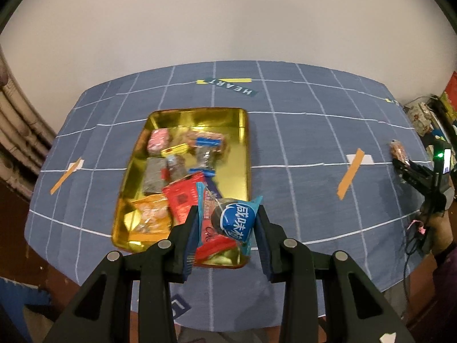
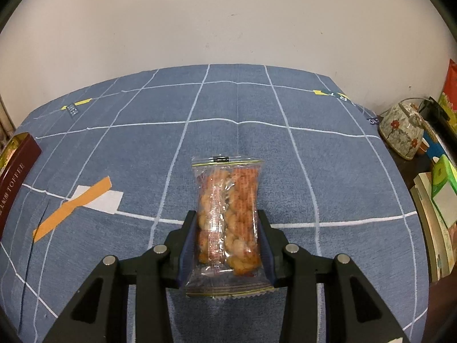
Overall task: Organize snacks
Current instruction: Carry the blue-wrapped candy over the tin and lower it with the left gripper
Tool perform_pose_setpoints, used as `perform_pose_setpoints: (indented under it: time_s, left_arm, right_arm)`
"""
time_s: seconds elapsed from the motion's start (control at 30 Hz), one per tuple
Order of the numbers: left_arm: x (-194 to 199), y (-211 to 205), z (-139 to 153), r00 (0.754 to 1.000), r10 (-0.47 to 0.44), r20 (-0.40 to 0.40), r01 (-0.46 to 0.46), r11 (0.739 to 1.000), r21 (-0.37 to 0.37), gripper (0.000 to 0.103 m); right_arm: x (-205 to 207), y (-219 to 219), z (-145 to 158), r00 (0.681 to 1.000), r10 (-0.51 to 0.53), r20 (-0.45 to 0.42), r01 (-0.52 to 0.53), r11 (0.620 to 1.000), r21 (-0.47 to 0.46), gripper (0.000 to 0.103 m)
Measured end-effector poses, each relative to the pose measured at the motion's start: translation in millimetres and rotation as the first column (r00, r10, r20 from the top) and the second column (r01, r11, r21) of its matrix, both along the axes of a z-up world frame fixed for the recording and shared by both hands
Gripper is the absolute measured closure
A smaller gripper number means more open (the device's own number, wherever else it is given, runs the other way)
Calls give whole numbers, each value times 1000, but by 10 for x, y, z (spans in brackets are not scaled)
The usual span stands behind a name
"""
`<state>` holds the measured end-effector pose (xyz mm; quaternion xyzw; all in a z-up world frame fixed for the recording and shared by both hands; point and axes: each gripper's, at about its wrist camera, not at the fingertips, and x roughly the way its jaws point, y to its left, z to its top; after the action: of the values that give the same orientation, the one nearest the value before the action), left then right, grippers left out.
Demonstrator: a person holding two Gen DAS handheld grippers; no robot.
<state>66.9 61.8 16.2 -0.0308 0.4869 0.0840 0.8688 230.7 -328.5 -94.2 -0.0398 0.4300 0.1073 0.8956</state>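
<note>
A gold tin tray (image 1: 242,154) lies on the blue checked tablecloth and holds several wrapped snacks. My left gripper (image 1: 227,223) is shut on a blue and red wrapped snack (image 1: 231,223) and holds it over the tray's near right corner. My right gripper (image 2: 227,228) is shut on a clear packet of orange twisted snacks (image 2: 228,214) that lies along the cloth. In the left wrist view the right gripper (image 1: 411,168) shows at the far right with the packet (image 1: 398,150). The tray's dark red side (image 2: 14,171) shows at the left edge of the right wrist view.
Orange and white tape marks (image 1: 352,171) (image 1: 67,175) (image 2: 77,203) lie on the cloth (image 1: 300,143). A floral pot (image 2: 402,131), books and boxes (image 2: 440,197) stand off the table's right edge. A white wall is behind the table.
</note>
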Motion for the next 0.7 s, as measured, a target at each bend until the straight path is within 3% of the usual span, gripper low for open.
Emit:
perform_pose_setpoints:
  time_s: [0.5,0.7]
  left_arm:
    - [-96,785,-294,988,146,-56,-148,988,-39,69]
    - [-25,816,-305,988,148,-46,-149,988,-27,69]
  right_arm:
    - [-41,99,-2,989,-149,2,149,989,-16,62]
    - [-37,101,7,988,-152,2,152,988,-14,61]
